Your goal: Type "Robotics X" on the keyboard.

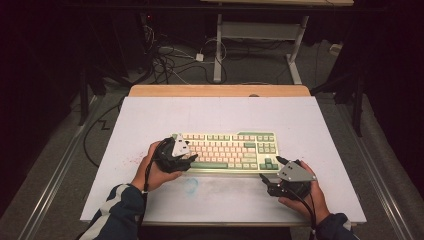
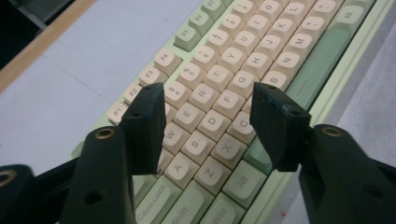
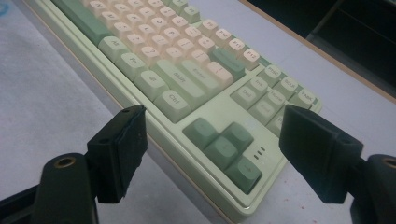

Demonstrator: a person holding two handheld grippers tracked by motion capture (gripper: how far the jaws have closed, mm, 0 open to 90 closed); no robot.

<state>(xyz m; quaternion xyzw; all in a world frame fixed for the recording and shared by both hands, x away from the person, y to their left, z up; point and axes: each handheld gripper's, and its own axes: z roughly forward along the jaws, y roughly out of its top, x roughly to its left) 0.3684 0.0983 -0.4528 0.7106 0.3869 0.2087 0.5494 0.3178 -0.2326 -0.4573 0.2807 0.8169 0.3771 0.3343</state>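
A pale green keyboard with cream and green keys lies across the middle of the white board. My left gripper hovers over its left end. In the left gripper view the keyboard runs away from me, and the left gripper stands open above the letter keys with nothing between its fingers. My right gripper sits by the keyboard's front right corner. In the right gripper view the right gripper is open wide, its jaws either side of the arrow keys without touching the keyboard.
The white board covers a wooden table, with a faint blue smudge in front of the keyboard. Beyond the table, cables lie on the floor beside another table's leg.
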